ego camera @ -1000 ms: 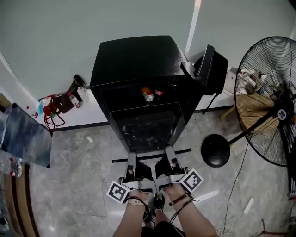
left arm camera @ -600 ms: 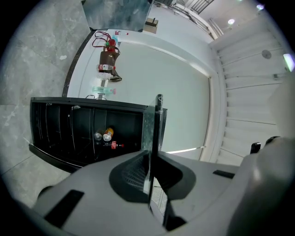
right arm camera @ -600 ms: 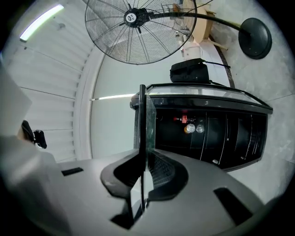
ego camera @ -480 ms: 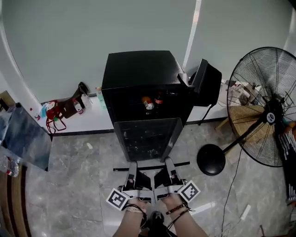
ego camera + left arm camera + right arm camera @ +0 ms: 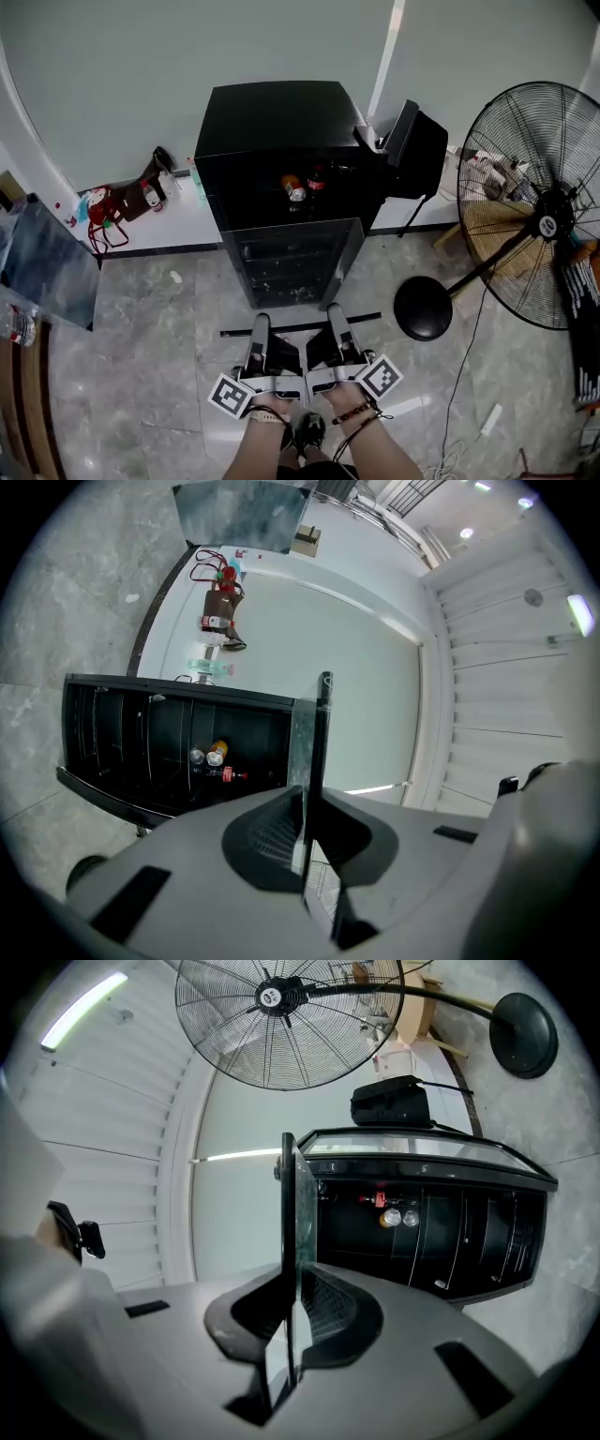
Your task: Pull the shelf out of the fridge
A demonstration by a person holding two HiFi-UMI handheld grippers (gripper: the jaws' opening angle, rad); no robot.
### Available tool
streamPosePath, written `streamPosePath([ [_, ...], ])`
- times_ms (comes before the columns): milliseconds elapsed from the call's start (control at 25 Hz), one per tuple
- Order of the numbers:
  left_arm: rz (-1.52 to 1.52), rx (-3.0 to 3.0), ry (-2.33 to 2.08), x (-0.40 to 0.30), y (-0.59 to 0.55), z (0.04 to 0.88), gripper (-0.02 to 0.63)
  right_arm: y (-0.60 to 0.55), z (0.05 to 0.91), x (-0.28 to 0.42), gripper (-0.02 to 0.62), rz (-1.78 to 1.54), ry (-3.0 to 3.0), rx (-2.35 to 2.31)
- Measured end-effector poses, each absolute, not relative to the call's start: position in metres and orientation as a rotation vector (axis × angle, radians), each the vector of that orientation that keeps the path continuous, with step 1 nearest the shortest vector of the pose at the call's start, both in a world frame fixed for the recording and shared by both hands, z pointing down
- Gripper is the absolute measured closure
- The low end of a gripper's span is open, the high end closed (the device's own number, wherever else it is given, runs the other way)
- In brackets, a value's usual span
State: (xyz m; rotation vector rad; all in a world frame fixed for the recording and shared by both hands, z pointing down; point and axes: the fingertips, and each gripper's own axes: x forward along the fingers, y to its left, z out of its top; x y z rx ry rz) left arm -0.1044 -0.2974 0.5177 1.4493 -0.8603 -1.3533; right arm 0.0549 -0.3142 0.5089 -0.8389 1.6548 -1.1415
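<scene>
The glass shelf [image 5: 291, 267] hangs above the grey floor [image 5: 141, 356], just in front of the open black fridge [image 5: 272, 122]. The left gripper [image 5: 259, 326] and right gripper [image 5: 336, 317] each clench their fingers on its near edge. Cans [image 5: 298, 190] lie inside the fridge, and a fan [image 5: 539, 216] stands to the right.

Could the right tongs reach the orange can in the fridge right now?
Probably not: the right tongs are shut on the glass shelf, which is held out between them and the can.
</scene>
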Motion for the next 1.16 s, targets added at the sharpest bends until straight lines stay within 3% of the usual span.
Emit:
streamPosePath([
  [1160,-1.363,1.477,-0.863,-0.1041,-0.2933,0.5123,0.584,-0.3107,0.5040,0.0550,0.560,-1.131,1.650,-0.802],
])
